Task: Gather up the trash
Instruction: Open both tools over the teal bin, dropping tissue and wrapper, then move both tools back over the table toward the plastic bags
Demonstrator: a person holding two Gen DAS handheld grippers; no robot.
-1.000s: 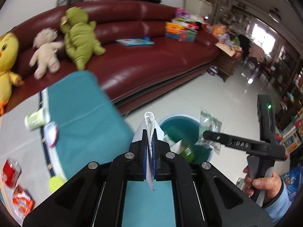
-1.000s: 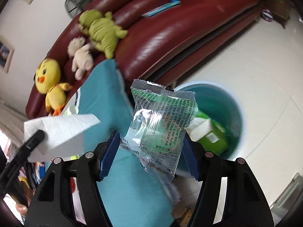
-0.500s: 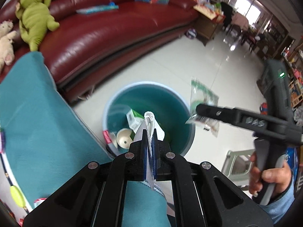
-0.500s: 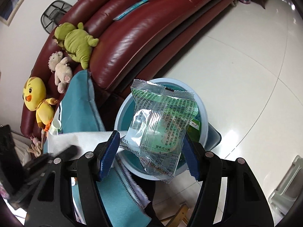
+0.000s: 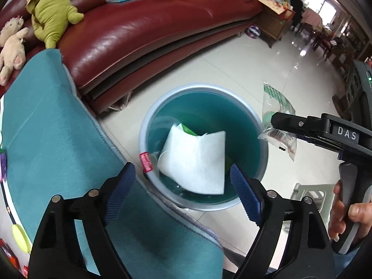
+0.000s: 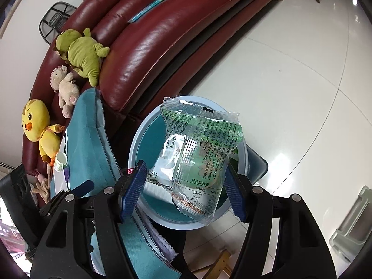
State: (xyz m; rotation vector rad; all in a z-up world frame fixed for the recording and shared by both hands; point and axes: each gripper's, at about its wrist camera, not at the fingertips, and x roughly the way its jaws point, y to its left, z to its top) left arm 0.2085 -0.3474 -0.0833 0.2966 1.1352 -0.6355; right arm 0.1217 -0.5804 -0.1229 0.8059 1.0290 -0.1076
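Note:
A round teal bin (image 5: 148, 125) stands on the floor beside the table. My left gripper (image 5: 183, 183) is open just above it, and a white paper napkin (image 5: 197, 160) hangs loose between the blue pads over the bin. My right gripper (image 6: 186, 186) is shut on a clear green snack wrapper (image 6: 200, 146) and holds it above the bin's rim (image 6: 132, 148). The same wrapper (image 5: 276, 118) shows in the left wrist view, at the bin's right edge.
A teal cloth (image 5: 46, 127) covers the table at left, with small litter at its left edge. A dark red sofa (image 5: 144, 30) with plush toys (image 5: 51, 9) runs behind. A grey stool (image 5: 311, 197) stands on the tiled floor at right.
My left gripper has opened and let go of the napkin, which now drops over the bin. My right gripper has kept hold of the wrapper and come closer over the bin.

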